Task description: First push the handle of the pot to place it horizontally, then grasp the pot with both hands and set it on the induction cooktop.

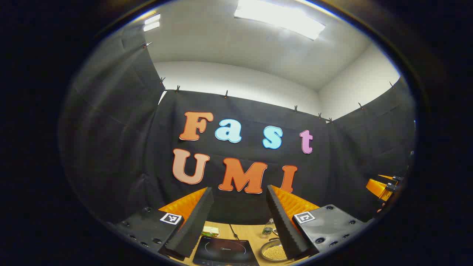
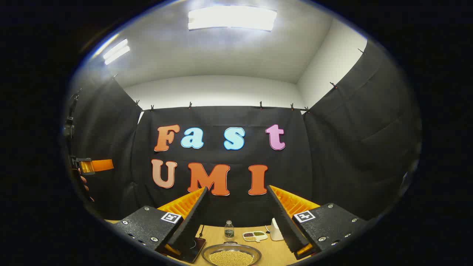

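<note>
Fingers of both grippers stand spread wide, with nothing between them, raised well above the table and aimed at the booth's back wall. We see the left gripper (image 1: 239, 221) in its own view framing the far part of the light wooden table (image 1: 255, 233), and the right gripper (image 2: 236, 223) in its own view doing the same.

Our task's thing, the shallow round metal pot (image 2: 231, 255) filled with small yellowish grains, sits on the table at the bottom of the right gripper view, between that gripper's fingers (image 2: 284, 225) and low in the picture. In the left gripper view the same pot (image 1: 272, 252) lies partly behind the right-hand finger (image 1: 282, 225); we cannot make out its handle in either view.

Just beside the pot, on its left, lies the flat black induction cooktop (image 1: 225, 252) with a ring marked on its glass; in the right gripper view a corner of it (image 2: 192, 248) peeks past the left-hand finger.

Behind the pot stands a small clear plastic bottle (image 2: 229, 230), and near it a little white divided dish (image 2: 255, 235) with dark and greenish contents, then a white upright object (image 2: 275, 229). In the left gripper view a small greenish item (image 1: 210, 232) rests behind the cooktop.

At the left edge of the right gripper view the other gripper's body shows, held by a hand (image 2: 84, 184).
</note>
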Motion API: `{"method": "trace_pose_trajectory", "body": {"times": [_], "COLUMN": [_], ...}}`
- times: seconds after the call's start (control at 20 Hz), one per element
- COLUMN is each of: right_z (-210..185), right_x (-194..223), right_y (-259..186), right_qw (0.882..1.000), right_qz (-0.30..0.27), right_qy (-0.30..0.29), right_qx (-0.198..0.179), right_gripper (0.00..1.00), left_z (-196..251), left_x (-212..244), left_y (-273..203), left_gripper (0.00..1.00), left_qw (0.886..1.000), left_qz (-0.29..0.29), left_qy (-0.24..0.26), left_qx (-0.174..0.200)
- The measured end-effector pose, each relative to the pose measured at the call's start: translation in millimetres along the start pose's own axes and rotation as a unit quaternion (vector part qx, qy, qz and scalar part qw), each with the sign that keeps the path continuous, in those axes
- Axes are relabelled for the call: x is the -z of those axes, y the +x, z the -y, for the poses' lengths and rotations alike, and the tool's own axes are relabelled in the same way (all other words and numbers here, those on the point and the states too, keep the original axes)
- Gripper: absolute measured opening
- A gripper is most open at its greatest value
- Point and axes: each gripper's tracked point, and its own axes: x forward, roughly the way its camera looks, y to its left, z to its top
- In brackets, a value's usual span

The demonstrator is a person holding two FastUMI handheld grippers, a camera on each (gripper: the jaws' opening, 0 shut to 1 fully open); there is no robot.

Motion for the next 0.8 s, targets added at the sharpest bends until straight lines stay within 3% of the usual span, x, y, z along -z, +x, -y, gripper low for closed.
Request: {"method": "trace_pose_trajectory", "body": {"times": [0.8], "right_z": [-10.7], "right_x": [27.0], "right_y": [17.8], "right_qw": [0.999], "right_qz": [-0.012], "right_qy": [0.008], "right_qx": [-0.034], "right_gripper": [0.95], "left_z": [-12.6], "left_x": [7.4], "left_y": [7.5], "left_gripper": [0.95], "left_qw": [0.999], "left_qz": [0.023], "left_qy": [-0.004], "left_qx": [-0.027]}}
